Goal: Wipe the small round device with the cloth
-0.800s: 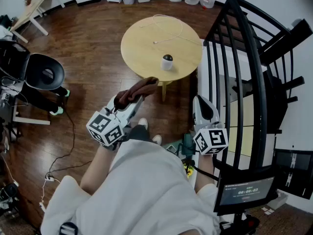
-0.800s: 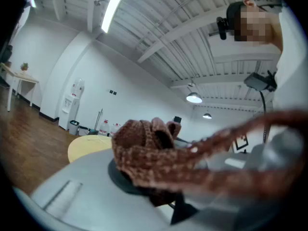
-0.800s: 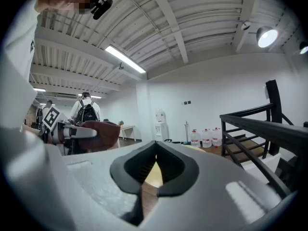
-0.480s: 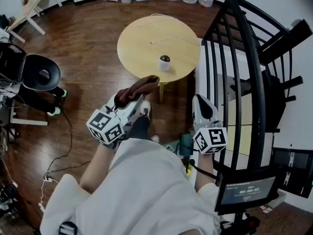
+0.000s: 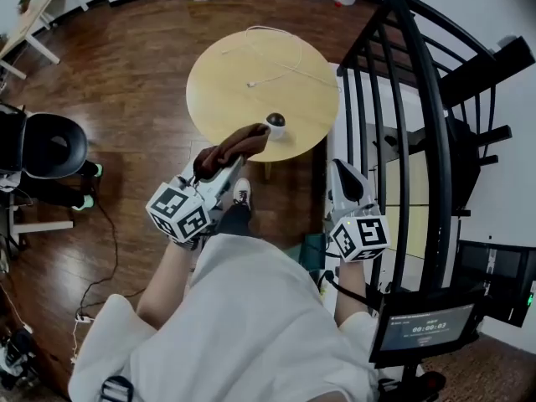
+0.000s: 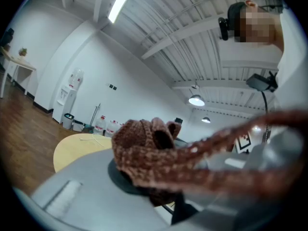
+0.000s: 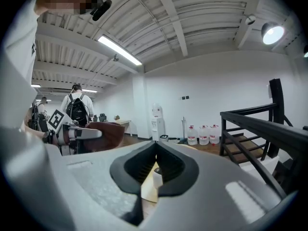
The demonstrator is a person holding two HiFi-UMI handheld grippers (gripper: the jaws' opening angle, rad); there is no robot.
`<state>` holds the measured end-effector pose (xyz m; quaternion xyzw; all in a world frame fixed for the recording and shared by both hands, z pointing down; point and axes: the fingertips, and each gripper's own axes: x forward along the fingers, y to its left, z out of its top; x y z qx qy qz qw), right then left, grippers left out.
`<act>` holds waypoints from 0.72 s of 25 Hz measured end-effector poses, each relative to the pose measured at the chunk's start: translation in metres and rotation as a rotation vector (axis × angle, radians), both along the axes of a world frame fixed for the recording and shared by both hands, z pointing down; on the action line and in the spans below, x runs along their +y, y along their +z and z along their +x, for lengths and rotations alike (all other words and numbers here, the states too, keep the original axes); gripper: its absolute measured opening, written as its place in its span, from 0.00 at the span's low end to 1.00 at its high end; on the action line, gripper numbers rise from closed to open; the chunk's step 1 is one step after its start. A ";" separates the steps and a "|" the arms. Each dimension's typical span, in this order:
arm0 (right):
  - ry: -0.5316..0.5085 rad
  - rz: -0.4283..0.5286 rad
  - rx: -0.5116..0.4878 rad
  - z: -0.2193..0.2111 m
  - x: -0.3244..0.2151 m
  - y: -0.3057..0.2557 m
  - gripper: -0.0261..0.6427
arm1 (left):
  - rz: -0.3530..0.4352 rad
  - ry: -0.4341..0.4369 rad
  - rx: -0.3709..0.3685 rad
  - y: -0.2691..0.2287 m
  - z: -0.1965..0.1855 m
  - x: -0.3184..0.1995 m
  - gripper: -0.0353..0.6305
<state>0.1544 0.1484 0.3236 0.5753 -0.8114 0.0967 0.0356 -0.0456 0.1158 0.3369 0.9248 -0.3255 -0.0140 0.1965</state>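
The small round device (image 5: pixel 275 124) stands upright near the near edge of the round wooden table (image 5: pixel 219 86). It has a pale body and a dark top. I judge the task to be at the approach stage: the cloth is in hand, and no wiping contact shows.

1. Left side. The left gripper (image 5: pixel 222 170) is clenched on the brown knitted cloth (image 5: pixel 236 146). The left gripper view shows the cloth bunched over the jaws, with one strip trailing back toward the camera. In the head view the free end of the cloth lies just beside the device. The right gripper view shows the cloth carried in the air off to one side, so I read the two as apart.
2. Centre. A white cable (image 5: pixel 280 53) lies on the table beyond the device, apart from it. Nothing rests on the device.
3. Right side. The right gripper (image 5: pixel 343 176) is clenched with nothing between its jaws. It sits near the black railing (image 5: pixel 419 99) and points toward the table.

Remaining, as I judge it: bring the cloth down onto the device and wipe it. The device may need steadying with the right gripper, because it looks light and stands close to the edge.

Writing, left to right:
- The marker cube on each gripper carries black-and-white square patterns only, with no text.
- The device shows no brand or label that I can read.
- The small display (image 5: pixel 427 327) at lower right shows timer-style digits that are too small to read with confidence.
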 end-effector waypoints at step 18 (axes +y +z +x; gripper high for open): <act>0.114 -0.033 0.099 -0.004 -0.126 -0.015 0.04 | -0.164 0.344 -0.084 0.016 -0.004 -0.121 0.20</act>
